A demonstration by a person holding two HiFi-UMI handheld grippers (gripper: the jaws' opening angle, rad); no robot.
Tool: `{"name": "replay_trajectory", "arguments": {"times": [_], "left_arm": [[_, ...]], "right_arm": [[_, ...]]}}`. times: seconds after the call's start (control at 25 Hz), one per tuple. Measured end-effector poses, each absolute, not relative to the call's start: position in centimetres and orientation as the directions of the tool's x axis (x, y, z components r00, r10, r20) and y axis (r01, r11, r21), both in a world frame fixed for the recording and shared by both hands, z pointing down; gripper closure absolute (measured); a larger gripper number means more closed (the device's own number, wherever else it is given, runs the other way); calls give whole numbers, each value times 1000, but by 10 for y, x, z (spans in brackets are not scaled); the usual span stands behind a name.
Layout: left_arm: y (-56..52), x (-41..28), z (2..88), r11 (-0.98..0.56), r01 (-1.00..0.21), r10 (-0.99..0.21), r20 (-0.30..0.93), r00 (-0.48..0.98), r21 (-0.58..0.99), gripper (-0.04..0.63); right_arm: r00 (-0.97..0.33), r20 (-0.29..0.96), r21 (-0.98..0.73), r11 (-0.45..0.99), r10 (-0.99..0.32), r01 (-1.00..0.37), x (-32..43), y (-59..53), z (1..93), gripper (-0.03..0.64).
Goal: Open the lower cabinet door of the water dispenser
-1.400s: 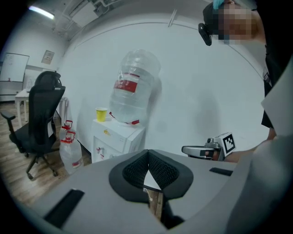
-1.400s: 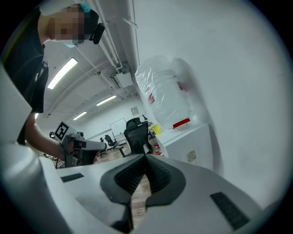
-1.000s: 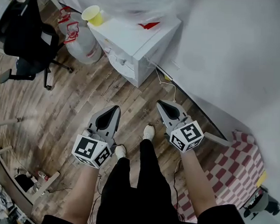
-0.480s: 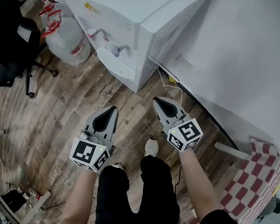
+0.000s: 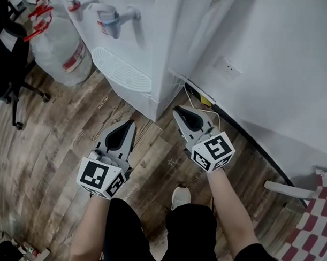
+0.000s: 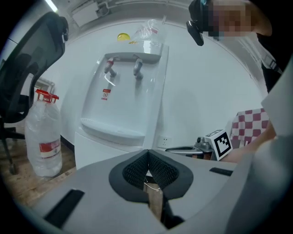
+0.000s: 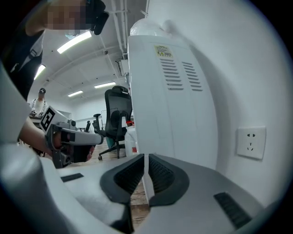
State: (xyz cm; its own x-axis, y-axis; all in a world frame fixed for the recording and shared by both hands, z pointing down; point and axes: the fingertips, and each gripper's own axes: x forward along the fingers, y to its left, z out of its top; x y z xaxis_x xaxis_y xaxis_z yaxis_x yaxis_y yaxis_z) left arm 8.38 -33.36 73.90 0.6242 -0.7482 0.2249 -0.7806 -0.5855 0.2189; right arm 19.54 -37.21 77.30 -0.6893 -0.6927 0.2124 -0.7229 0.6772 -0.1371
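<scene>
Tug the door hard and you may rock the water dispenser (image 5: 156,41), which stands with its long axis upright and its front towards you. The lower cabinet door (image 5: 136,101) sits under the drip tray, near the floor. Your left gripper (image 5: 131,123) and right gripper (image 5: 177,109) are both pressed together and empty, so they would likely slide off the door's edge.

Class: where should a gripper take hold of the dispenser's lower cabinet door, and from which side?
The lower cabinet door shows a flat, handleless face beneath the drip tray. Probably pinch a vertical side edge from the front; which edge swings free is unclear.
</scene>
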Motion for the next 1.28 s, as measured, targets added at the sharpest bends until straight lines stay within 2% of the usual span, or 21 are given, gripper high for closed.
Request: {"name": "replay_trajectory", "arguments": {"times": [0.36, 0.4, 0.48, 0.68, 1.28], "left_arm": [[-339, 88, 790, -596, -783, -753, 215, 622, 178, 581], [-340, 88, 792, -595, -785, -754, 215, 620, 176, 581], [-342, 89, 794, -597, -783, -752, 217, 622, 177, 581], [-348, 90, 797, -592, -785, -754, 220, 620, 182, 581], [-341, 65, 792, -540, -829, -799, 220, 559, 145, 580]], "right_arm": [[-703, 172, -91, 699, -690, -709, 185, -383, 807, 589], [-706, 168, -83, 704, -688, -706, 182, -384, 806, 584], [-710, 163, -71, 710, -685, -700, 177, -389, 804, 521], [-710, 146, -48, 712, -689, -701, 168, -399, 800, 492], [-680, 148, 0, 688, -718, -726, 161, -404, 803, 455]]}}
